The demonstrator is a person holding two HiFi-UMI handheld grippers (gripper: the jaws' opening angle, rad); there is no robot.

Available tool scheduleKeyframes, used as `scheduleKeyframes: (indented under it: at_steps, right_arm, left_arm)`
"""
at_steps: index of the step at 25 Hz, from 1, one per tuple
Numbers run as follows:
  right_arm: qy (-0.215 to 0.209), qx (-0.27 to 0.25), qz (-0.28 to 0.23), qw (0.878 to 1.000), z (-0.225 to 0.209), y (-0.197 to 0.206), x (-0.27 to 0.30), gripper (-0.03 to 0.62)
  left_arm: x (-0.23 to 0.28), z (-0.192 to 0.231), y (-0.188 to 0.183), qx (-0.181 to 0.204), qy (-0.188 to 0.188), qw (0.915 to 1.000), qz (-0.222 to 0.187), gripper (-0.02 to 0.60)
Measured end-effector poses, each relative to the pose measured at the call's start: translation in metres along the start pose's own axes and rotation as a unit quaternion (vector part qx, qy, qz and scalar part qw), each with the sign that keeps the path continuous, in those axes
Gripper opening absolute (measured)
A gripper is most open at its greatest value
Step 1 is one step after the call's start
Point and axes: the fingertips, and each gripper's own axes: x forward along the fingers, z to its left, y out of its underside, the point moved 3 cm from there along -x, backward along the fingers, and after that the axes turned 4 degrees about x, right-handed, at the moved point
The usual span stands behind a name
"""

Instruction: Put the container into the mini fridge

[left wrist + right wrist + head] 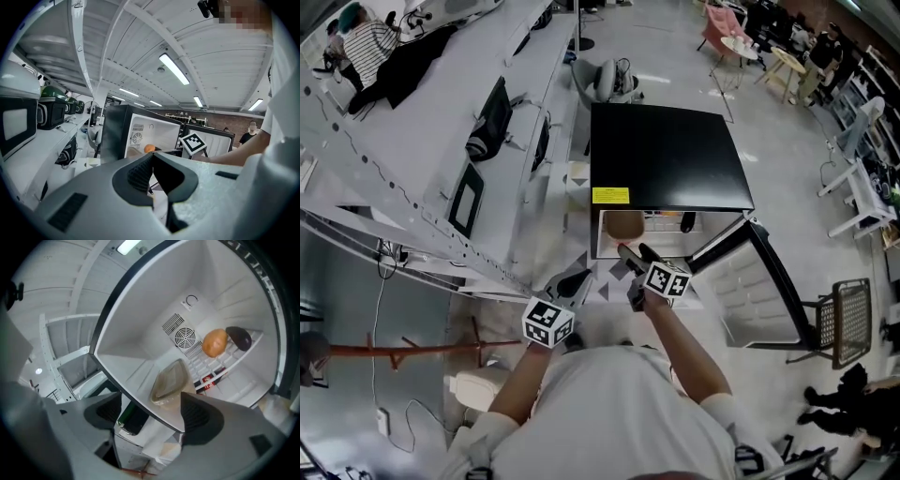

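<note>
The clear, lidded plastic container (169, 383) with something tan inside lies in the black mini fridge (666, 155), on the white floor of the compartment near its front lip. The placing looks done, so the step in hand is probably getting out cleanly.

The right gripper (152, 411) sits at the fridge mouth with its jaws spread wide and nothing between them. The container is just beyond their tips and roughly centred in the gap, touching neither pad. To do this well, draw the gripper straight back along its own line with the jaws kept wide, so no pad catches the lid's rim and drags the box toward the edge. Only then turn to the open fridge door (750, 281), which swings out on the right.

Further in, a round orange fruit (214, 343) and a dark purple item (240, 337) rest on the white wire shelf (220, 357), well apart from the container.

The left gripper (151, 164) hangs back from the fridge — its jaws are closed together and hold nothing.
</note>
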Motion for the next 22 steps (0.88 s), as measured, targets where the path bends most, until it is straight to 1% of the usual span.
scheduleKeyframes:
  at_steps: [4,7,9,11,15,22]
  right_arm:
    - [0.000,-0.076,0.011,0.997,0.017,-0.003,-0.011,0.391]
    - [-0.005,-0.129,0.017,0.992,0.028,-0.006,-0.022,0.381]
    - [-0.011,-0.153,0.017,0.988,0.034,-0.010,-0.031,0.369]
    - [-0.015,-0.171,0.017,0.985,0.039,-0.014,-0.040,0.355]
    - [-0.022,-0.190,0.019,0.981,0.045,-0.022,-0.062,0.315]
    - [-0.041,-0.236,0.030,0.971,0.053,-0.027,-0.101,0.255]
  left_arm:
    - [-0.001,-0.006,0.004,-0.003,-0.008,1.0000,0.004,0.005]
    - [0.002,-0.015,0.006,-0.005,-0.012,0.9999,0.005,0.005]
    - [0.004,-0.022,0.008,-0.007,-0.014,0.9999,0.006,0.005]
    - [0.006,-0.029,0.009,-0.008,-0.016,0.9998,0.007,0.005]
    - [0.008,-0.041,0.011,-0.011,-0.025,0.9996,0.010,0.005]
    - [0.011,-0.066,0.020,-0.032,-0.046,0.9984,0.010,0.005]
